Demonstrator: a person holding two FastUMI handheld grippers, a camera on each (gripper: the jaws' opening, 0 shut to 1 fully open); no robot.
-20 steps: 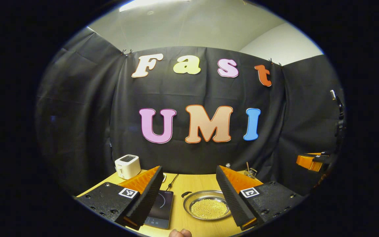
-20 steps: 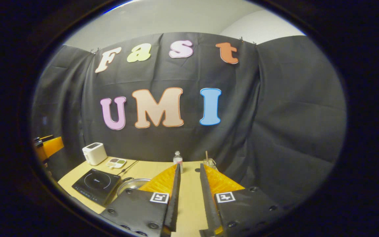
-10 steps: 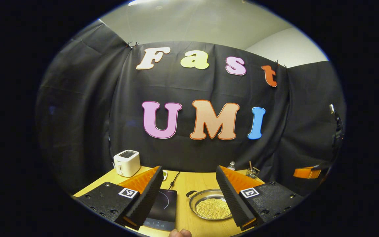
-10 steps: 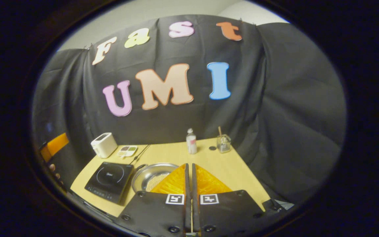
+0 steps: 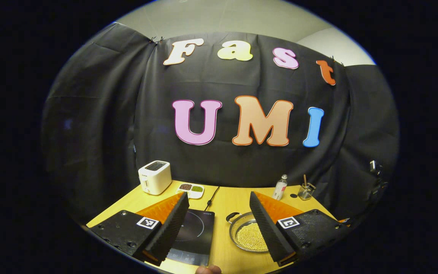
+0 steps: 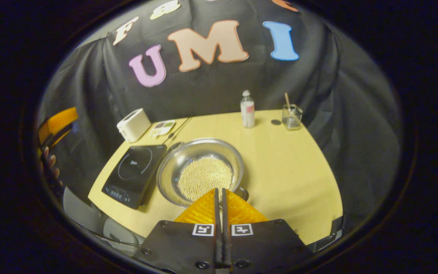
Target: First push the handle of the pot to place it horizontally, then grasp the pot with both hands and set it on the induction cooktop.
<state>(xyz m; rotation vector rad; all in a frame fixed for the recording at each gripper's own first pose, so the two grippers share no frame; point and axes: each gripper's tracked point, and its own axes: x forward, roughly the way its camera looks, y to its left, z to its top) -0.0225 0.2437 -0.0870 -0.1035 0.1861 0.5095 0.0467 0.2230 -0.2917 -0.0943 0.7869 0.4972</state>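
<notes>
A shallow steel pot [image 6: 200, 171] holding small pale beads stands on the wooden table [image 6: 287, 171], just right of the black induction cooktop [image 6: 135, 171]. One pot handle [image 6: 173, 145] points to the far left, the other [image 6: 243, 193] to the near right. My right gripper [image 6: 219, 189] is shut with nothing in it, above the pot's near rim beside the near handle. My left gripper [image 5: 218, 194] is open and hovers back from the table, with the cooktop [image 5: 196, 232] and the pot [image 5: 247, 236] seen between its fingers.
A white toaster [image 6: 133, 124] and a small divided dish [image 6: 162, 127] stand at the back left. A bottle [image 6: 247, 110] and a glass with a stick [image 6: 292, 117] stand at the back right. A cable runs from the cooktop toward the wall. A hand [image 6: 49, 163] shows at the left.
The right gripper has gone from slightly apart to shut and has tilted down and come closer over the pot. The left gripper stays open; its view has dropped to take in more table.
</notes>
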